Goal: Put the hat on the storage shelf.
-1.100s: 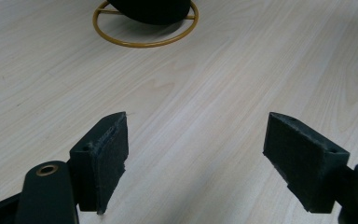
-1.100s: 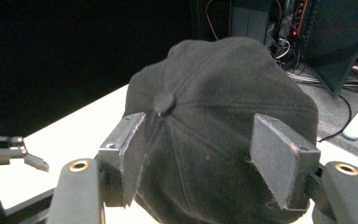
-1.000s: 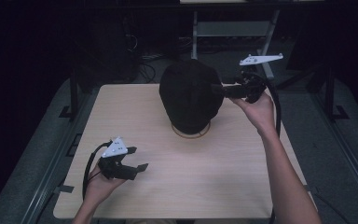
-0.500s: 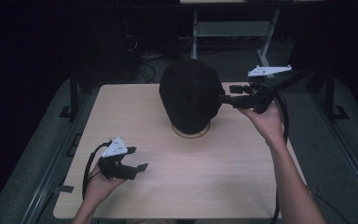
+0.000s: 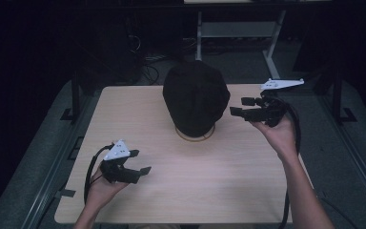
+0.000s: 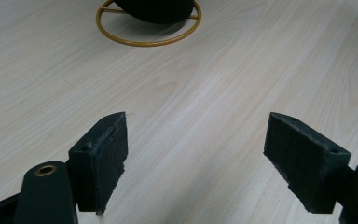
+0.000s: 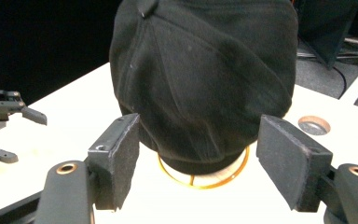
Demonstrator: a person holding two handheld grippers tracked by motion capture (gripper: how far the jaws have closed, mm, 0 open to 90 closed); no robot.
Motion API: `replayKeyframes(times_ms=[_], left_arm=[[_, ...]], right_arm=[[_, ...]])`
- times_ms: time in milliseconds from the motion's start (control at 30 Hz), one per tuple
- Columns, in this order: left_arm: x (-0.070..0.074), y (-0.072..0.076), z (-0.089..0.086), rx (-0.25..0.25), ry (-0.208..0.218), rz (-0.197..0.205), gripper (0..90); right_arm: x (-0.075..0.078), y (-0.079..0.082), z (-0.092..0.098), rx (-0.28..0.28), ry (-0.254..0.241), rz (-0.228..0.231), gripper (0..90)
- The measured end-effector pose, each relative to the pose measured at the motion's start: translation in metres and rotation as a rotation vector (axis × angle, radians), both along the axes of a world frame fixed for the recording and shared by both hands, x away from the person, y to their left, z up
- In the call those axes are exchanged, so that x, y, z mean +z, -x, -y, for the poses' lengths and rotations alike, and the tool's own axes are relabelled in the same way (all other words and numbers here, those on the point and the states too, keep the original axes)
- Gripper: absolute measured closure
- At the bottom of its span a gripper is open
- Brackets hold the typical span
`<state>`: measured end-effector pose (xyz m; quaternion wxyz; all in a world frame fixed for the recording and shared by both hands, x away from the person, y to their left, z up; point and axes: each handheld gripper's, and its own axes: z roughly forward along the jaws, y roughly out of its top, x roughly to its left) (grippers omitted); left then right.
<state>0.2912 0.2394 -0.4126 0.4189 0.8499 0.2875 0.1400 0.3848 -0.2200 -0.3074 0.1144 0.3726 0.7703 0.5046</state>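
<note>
Black fabric of a cap [image 5: 196, 98] is being shown draped over a stand whose gold ring base [image 5: 196, 136] is resting on the pale wooden table [image 5: 171, 191], toward its far middle. The right gripper [image 5: 238, 107] is being held just beside the cap's right flank, its jaws being kept spread with nothing between them; they have just been opening further. Compared with a second ago, when its tips were being pressed against the cap's upper right side, this gripper is now being seen lower and drawn back a little, with a narrow gap left between its tips and the fabric. In the right gripper view the cap [image 7: 205, 79] is being framed between the two spread pads [image 7: 121, 158], which are being kept short of it, and the gold ring base [image 7: 204, 179] is being glimpsed beneath the brim. The left gripper [image 5: 140, 163] is being held low over the near left part of the table, well apart from the cap, in the same spot as before, its jaws being kept wide apart and empty, as the left gripper view [image 6: 196, 158] is confirming.
</note>
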Motion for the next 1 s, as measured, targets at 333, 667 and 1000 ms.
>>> replayKeyframes(times_ms=[333,667,1000], left_arm=[[-0.001,0.0,0.001,0.003,0.008,-0.003,20.7],[-0.001,0.0,0.002,0.006,0.004,-0.009,20.7],[-0.001,0.001,0.001,0.007,0.007,-0.006,20.7]], right_arm=[[-0.013,0.007,0.01,-0.011,0.004,-0.017,28.5],[-0.025,0.014,0.017,-0.023,0.001,-0.042,27.1],[-0.04,0.022,0.023,-0.031,0.005,-0.066,26.0]])
